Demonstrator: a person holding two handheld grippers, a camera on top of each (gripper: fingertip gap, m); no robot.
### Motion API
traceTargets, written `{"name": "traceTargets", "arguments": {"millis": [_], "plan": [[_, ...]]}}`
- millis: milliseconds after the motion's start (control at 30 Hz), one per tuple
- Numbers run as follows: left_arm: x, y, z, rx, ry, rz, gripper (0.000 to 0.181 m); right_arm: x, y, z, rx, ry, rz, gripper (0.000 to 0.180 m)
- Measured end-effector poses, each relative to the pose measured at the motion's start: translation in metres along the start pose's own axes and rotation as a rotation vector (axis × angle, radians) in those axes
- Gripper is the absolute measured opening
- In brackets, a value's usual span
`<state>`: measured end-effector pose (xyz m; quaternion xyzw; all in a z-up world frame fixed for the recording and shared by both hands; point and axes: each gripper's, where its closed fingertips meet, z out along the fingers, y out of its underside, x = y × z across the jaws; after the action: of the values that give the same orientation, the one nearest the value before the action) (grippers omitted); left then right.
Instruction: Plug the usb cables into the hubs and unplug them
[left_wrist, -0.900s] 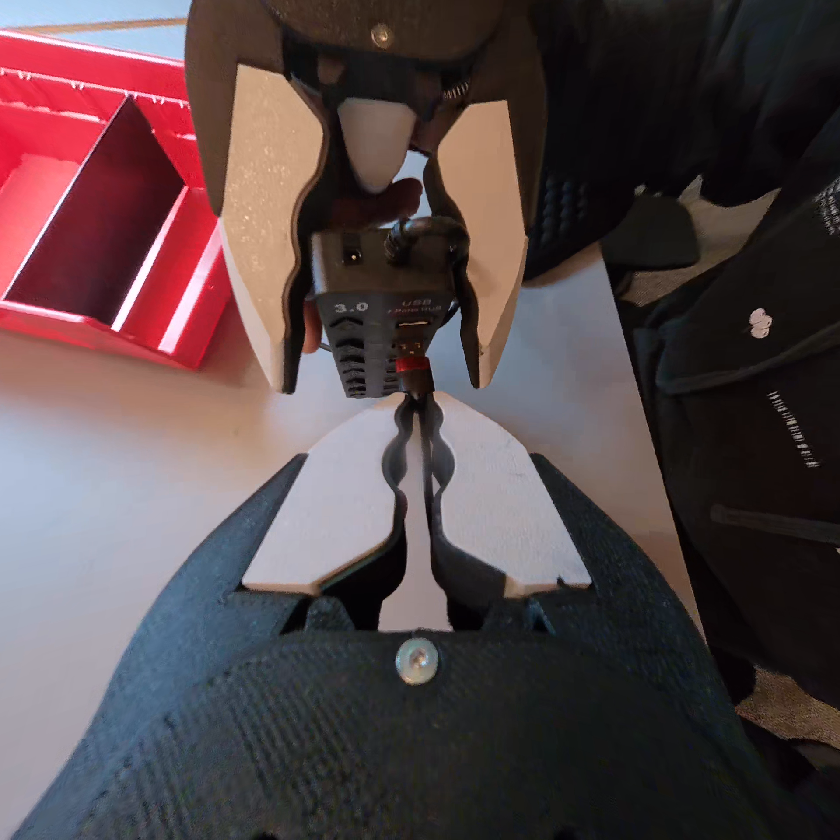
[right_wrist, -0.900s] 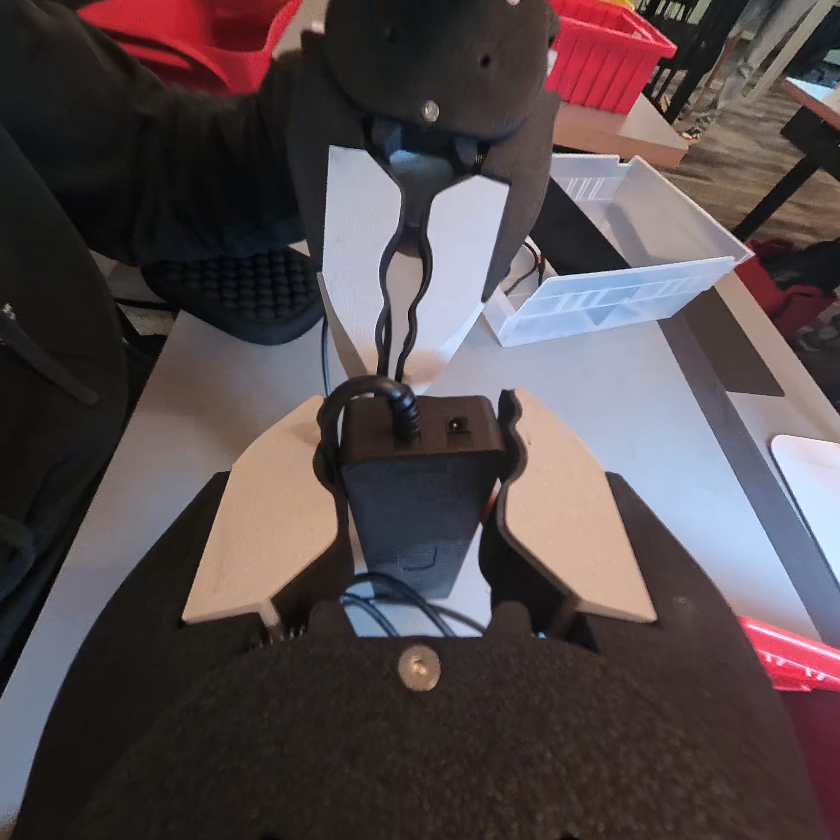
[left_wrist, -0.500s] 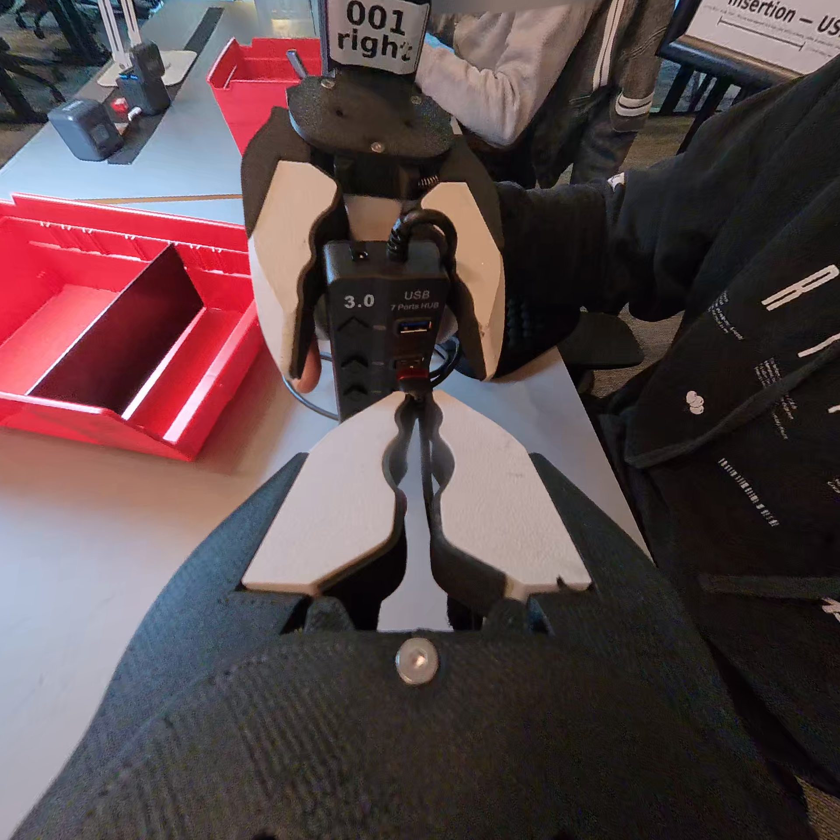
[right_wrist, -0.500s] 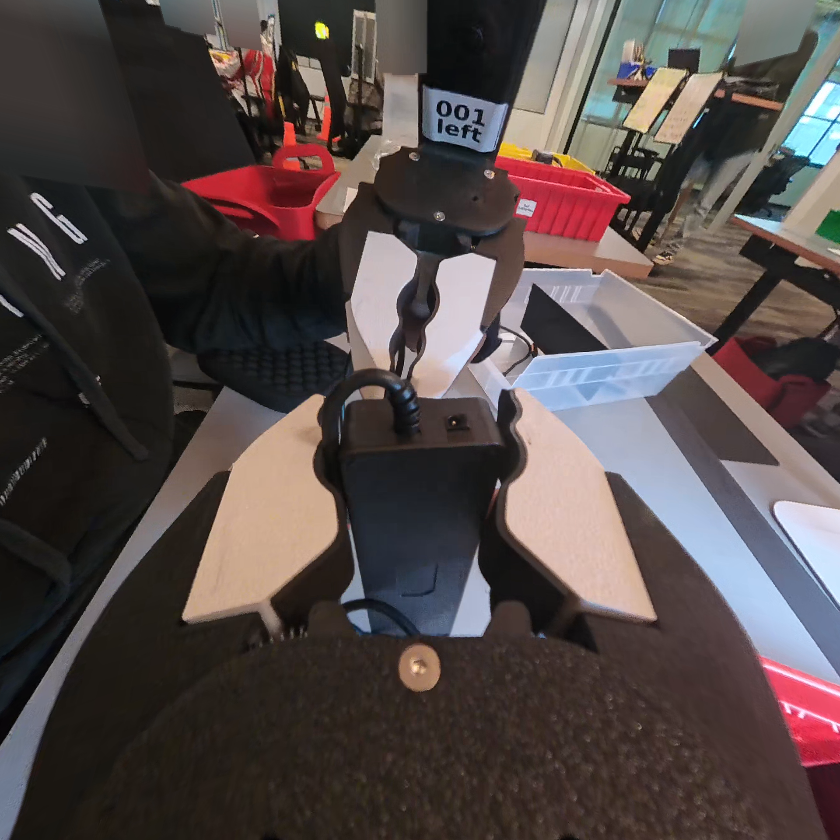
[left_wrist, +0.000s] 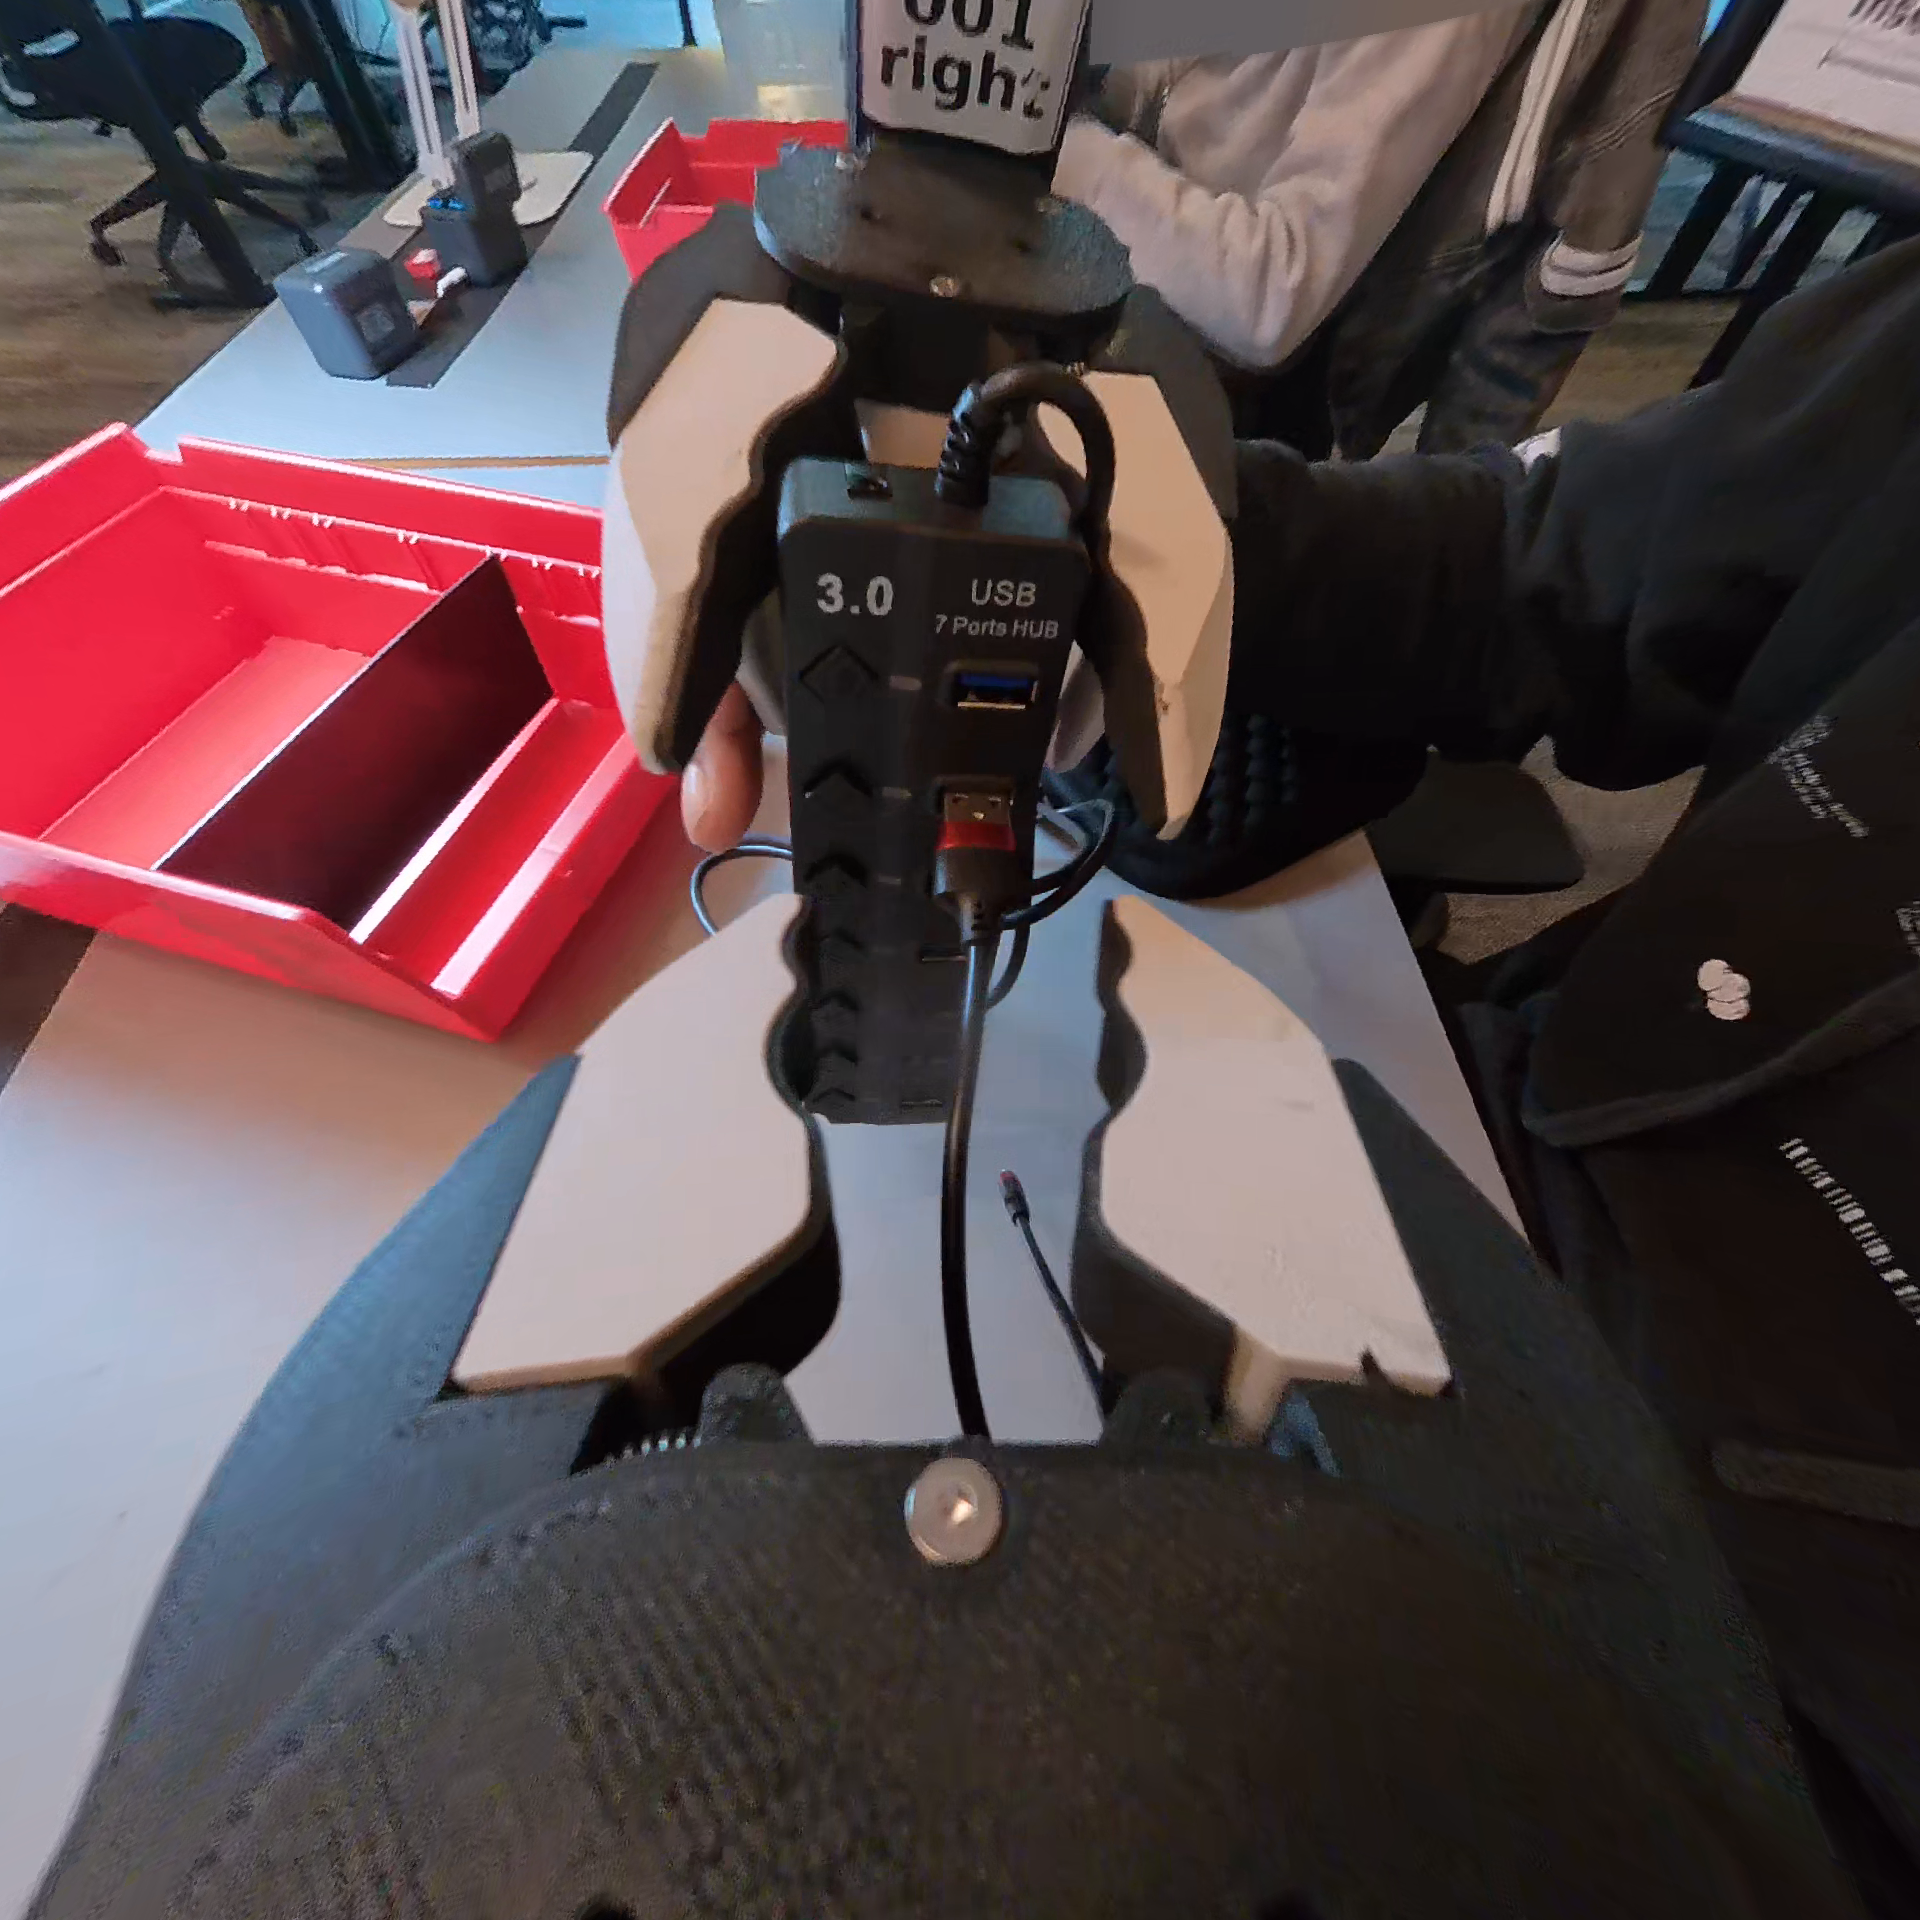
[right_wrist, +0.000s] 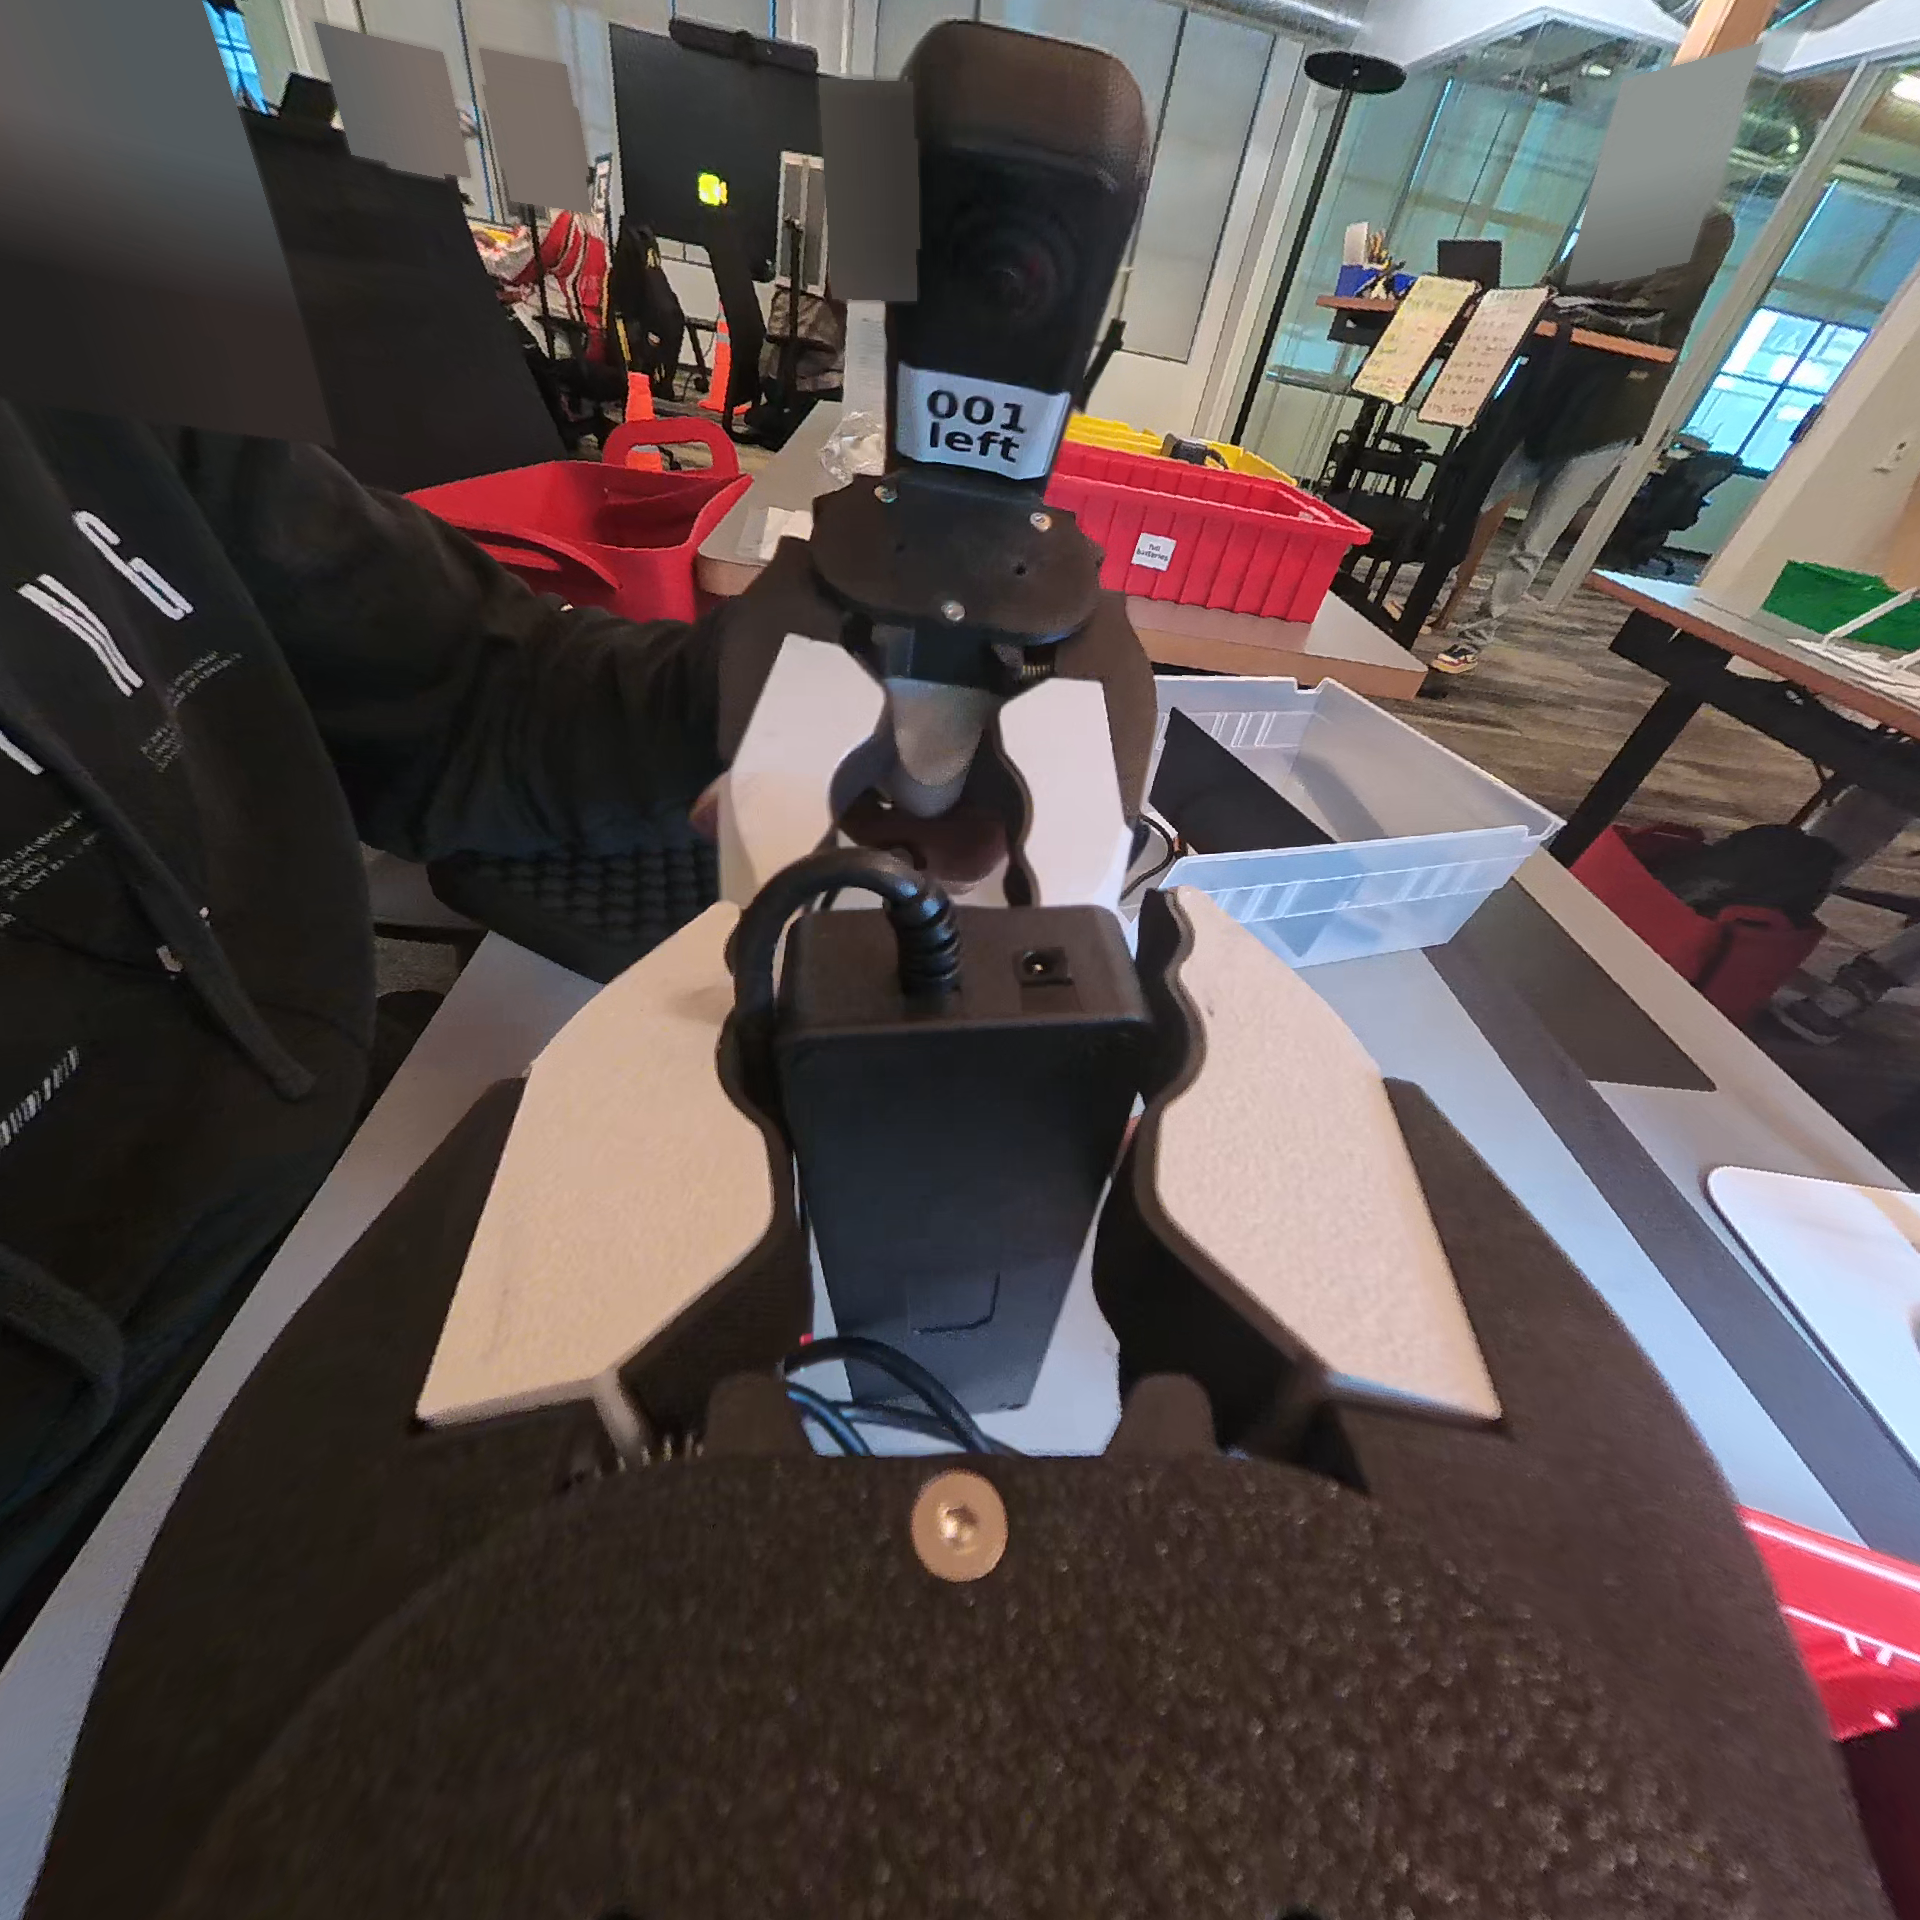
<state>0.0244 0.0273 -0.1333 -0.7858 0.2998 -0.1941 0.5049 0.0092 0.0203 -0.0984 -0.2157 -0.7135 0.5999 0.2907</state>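
Left wrist view: the left gripper fills the lower half of the frame, jaws spread wide apart with nothing between the pads. The black hub stands upright at centre frame, its lower end dipping into the gap between the left fingers without being pinched. The right gripper comes down from the top of the frame and clamps the hub's upper part by its two sides.

A red-collared plug sits in the second port of the hub's right-hand column; the port above it (blue inside) is free. The black cable drops from the plug straight down through the open left jaws toward the bottom of the frame. A second thin lead with a small red tip lies loose on the white table, just right of that cable.

A red bin with a dark divider sits at the left of the frame, on the table, near the hub but apart from it.

Right wrist view: the right gripper is closed on the hub, seen from its back; the hub's own thick cord loops off its top end. The left gripper faces the camera at centre frame, just behind the hub, jaws parted. A clear bin rests on the table at right of centre.
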Motion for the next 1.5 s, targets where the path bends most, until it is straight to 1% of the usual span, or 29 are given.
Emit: {"name": "traceTargets", "arguments": {"millis": [67, 133, 167, 300, 433, 533, 600, 667, 767, 833, 933, 1033, 1133, 1233, 1333, 1400, 1433, 1500], "plan": [[-0.001, 0.004, 0.007, -0.038, -0.031, 0.015, 0.068, 0.000, 0.000, 0.001, 0.000, 0.002, -0.006, 0.069], [-0.005, 0.010, 0.014, -0.089, -0.078, 0.044, 0.072, -0.002, -0.001, 0.003, 0.002, -0.005, -0.015, 0.069], [-0.005, 0.013, 0.017, -0.107, -0.083, 0.057, 0.071, -0.004, -0.002, 0.005, 0.006, -0.009, -0.018, 0.069], [-0.011, 0.017, 0.026, -0.113, -0.133, 0.101, 0.052, -0.006, 0.001, 0.010, -0.006, -0.017, -0.027, 0.070], [-0.013, 0.016, 0.029, -0.077, -0.144, 0.128, 0.051, -0.004, 0.000, 0.010, 0.015, -0.013, -0.018, 0.069], [-0.014, 0.012, 0.025, -0.046, -0.120, 0.101, 0.051, 0.000, -0.004, 0.008, 0.032, 0.017, -0.001, 0.070], [-0.016, 0.014, 0.020, -0.055, -0.111, 0.087, 0.051, 0.005, 0.002, 0.007, -0.013, 0.038, 0.013, 0.072], [-0.021, 0.016, 0.014, -0.058, -0.109, 0.078, 0.050, 0.009, 0.011, 0.005, -0.056, 0.053, 0.025, 0.079], [-0.025, 0.017, 0.007, -0.046, -0.103, 0.065, 0.051, 0.012, 0.034, 0.001, -0.146, 0.055, 0.049, 0.086], [-0.023, 0.014, 0.006, -0.029, -0.087, 0.060, 0.050, 0.008, 0.051, 0.004, -0.194, 0.025, 0.079, 0.090], [-0.021, 0.016, 0.010, -0.023, -0.063, 0.050, 0.050, 0.004, 0.064, 0.016, -0.218, 0.012, 0.070, 0.085], [-0.014, 0.009, 0.013, 0.031, -0.015, 0.020, 0.050, -0.001, 0.074, 0.027, -0.242, -0.007, 0.069, 0.081], [-0.018, 0.007, 0.013, 0.043, -0.051, 0.050, 0.050, 0.000, 0.070, 0.033, -0.188, 0.015, 0.065, 0.074], [-0.019, 0.006, 0.013, 0.064, -0.055, 0.042, 0.051, 0.004, 0.070, 0.032, -0.187, 0.031, 0.064, 0.067], [-0.022, 0.005, 0.010, 0.057, -0.071, 0.026, 0.051, 0.007, 0.068, 0.025, -0.185, 0.041, 0.054, 0.062], [-0.027, 0.009, 0.000, 0.023, -0.067, -0.008, 0.061, 0.013, 0.068, 0.013, -0.185, 0.063, 0.053, 0.062], [-0.031, 0.013, -0.006, 0.005, -0.071, -0.024, 0.061, 0.016, 0.066, 0.006, -0.174, 0.077, 0.063, 0.062], [-0.040, 0.029, -0.014, -0.042, -0.084, -0.018, 0.051, 0.023, 0.064, -0.011, -0.153, 0.117, 0.076, 0.062]]}}
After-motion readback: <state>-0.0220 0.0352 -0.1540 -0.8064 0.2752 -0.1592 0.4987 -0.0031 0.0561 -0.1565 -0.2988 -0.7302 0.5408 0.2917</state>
